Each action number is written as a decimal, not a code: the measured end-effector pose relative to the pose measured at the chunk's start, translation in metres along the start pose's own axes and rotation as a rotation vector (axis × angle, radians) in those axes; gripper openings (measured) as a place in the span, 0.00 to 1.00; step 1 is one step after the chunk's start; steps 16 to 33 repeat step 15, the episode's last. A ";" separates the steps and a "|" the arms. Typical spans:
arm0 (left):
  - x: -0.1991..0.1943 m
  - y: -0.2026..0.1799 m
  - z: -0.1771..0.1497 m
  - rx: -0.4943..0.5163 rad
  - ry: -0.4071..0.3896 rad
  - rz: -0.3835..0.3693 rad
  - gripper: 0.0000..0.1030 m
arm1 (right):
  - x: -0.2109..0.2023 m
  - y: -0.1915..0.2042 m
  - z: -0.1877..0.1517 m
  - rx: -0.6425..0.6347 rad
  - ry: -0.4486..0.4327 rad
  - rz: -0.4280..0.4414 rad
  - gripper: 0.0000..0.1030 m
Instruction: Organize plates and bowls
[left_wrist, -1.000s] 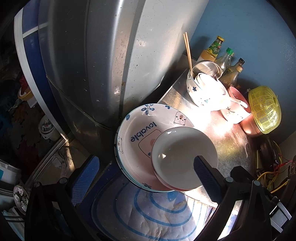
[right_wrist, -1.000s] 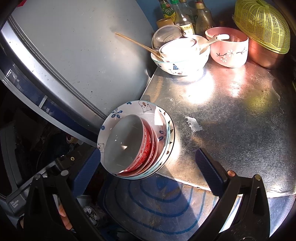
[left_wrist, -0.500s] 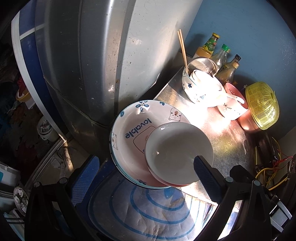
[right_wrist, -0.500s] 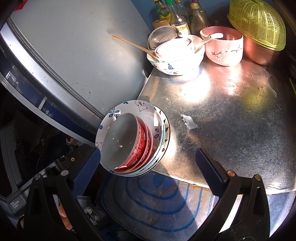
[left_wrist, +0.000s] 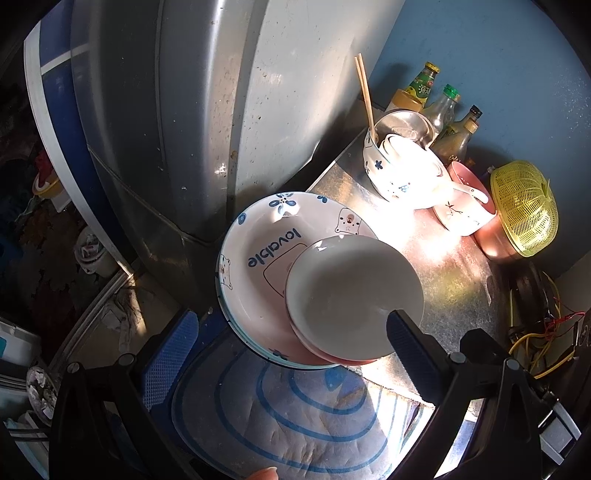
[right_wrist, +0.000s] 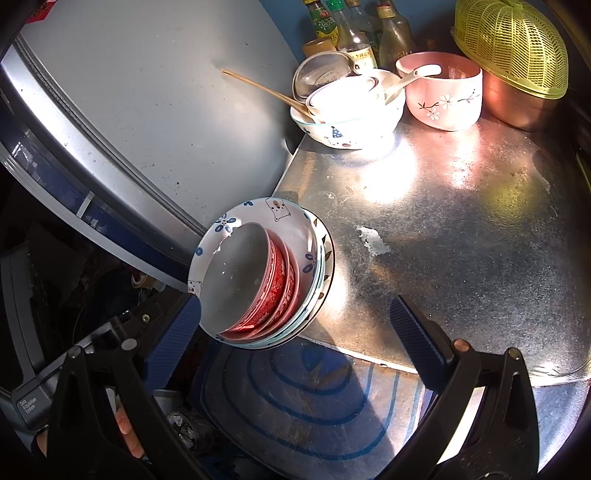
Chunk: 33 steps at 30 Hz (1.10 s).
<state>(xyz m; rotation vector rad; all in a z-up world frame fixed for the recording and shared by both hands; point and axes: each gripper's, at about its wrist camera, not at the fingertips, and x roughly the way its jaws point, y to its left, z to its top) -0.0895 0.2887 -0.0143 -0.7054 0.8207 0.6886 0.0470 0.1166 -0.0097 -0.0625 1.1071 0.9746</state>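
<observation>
A stack of dishes hangs over the front left corner of the metal counter (right_wrist: 443, 240). It is a wide "lovable" bear plate (left_wrist: 258, 258) holding red-patterned bowls (right_wrist: 277, 295) with a white bowl (left_wrist: 354, 295) on top. In the right wrist view the stack (right_wrist: 310, 258) looks tipped to the left, and I cannot tell what bears it. My left gripper (left_wrist: 291, 314) is open, its right finger in front of the white bowl's rim. My right gripper (right_wrist: 294, 301) is open too, its left fingertip beside the stack's lower edge.
At the counter's back stand a white bowl with chopsticks (right_wrist: 351, 118), a pink bowl with a spoon (right_wrist: 443, 99), a yellow basket over a copper pot (right_wrist: 509, 48) and bottles (right_wrist: 351, 33). A grey fridge (left_wrist: 221, 92) rises on the left. A clear blue-ringed cover (right_wrist: 314, 398) lies below.
Both views have drifted a little, and the stack sits slightly further left in them. Both grippers have stayed open.
</observation>
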 end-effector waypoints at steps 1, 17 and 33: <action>0.000 0.000 0.000 -0.003 0.001 -0.002 0.99 | -0.001 -0.001 0.000 0.000 -0.002 0.000 1.00; 0.000 -0.011 -0.007 0.014 0.009 -0.027 0.99 | -0.014 -0.017 -0.010 0.026 -0.017 -0.011 1.00; 0.000 -0.011 -0.007 0.014 0.009 -0.027 0.99 | -0.014 -0.017 -0.010 0.026 -0.017 -0.011 1.00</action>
